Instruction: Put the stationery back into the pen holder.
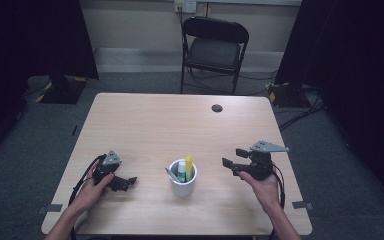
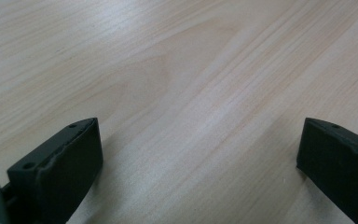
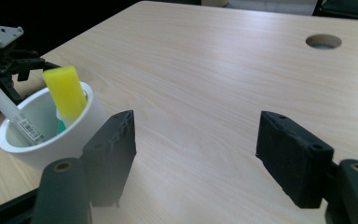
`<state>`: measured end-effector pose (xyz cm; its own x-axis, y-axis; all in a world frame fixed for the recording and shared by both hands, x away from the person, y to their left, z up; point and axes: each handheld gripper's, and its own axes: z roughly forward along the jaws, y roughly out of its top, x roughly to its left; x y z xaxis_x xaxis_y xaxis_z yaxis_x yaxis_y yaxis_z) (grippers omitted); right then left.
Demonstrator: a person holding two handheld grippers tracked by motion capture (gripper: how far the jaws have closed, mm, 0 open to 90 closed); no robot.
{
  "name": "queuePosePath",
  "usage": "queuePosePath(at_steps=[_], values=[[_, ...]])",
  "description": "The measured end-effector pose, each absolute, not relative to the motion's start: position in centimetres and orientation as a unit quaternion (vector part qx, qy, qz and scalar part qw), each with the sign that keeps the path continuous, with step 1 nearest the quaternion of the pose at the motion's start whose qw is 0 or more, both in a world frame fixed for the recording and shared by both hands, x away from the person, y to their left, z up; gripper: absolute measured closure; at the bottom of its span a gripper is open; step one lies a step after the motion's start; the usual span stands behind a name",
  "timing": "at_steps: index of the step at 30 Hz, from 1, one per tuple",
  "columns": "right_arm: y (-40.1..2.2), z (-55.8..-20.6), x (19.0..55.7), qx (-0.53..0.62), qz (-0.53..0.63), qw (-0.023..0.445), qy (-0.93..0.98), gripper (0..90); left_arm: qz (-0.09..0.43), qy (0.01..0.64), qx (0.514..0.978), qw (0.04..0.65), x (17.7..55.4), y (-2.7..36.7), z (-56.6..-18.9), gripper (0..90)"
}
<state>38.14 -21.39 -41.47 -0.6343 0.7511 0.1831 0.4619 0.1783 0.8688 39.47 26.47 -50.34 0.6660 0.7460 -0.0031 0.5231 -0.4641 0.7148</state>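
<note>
White cup (image 1: 183, 184) holding yellow marker (image 1: 189, 165), table centre | left gripper (image 1: 121, 183), right gripper (image 1: 231, 159): wide, empty, flanking | step: pre-reach, likely | next: align over marker.

A light wooden table (image 1: 155, 120) spreads out before me, with a round cable hole (image 1: 217, 108) near its far edge. Beyond it a black folding chair (image 1: 214, 47) faces me, cables (image 1: 300, 112) trailing over grey carpet at far right.
</note>
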Motion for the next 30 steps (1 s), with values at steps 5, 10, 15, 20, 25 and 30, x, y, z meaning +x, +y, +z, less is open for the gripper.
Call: queuePosePath(at_steps=[5, 10, 15, 20, 25, 30], values=[[-22.5, -42.9, 38.4, 0.423, 0.481, 0.139, 0.755, 25.1, 0.157, 0.377, 0.841, 0.355, 39.5, 26.5, -50.3, 0.0], [-23.7, -43.9, 38.4, 0.440, 0.460, 0.141, 0.758, 24.7, 0.157, 0.377, 0.841, 0.355, 39.5, 26.5, -50.3, 0.0], [-25.0, -44.7, 38.3, 0.450, 0.441, 0.154, 0.761, 23.0, 0.157, 0.378, 0.841, 0.355, 39.5, 26.5, -50.3, 0.0], [-26.0, -46.0, 38.5, 0.469, 0.423, 0.153, 0.760, 21.4, 0.157, 0.378, 0.841, 0.355, 39.5, 26.5, -50.3, 0.0], [-26.6, -47.5, 38.8, 0.485, 0.388, 0.158, 0.768, 19.8, 0.157, 0.377, 0.841, 0.355, 39.5, 26.5, -50.3, 0.0], [-26.7, -48.5, 38.9, 0.493, 0.348, 0.167, 0.780, 19.9, 0.157, 0.377, 0.841, 0.355, 39.5, 26.5, -50.3, 0.0]])
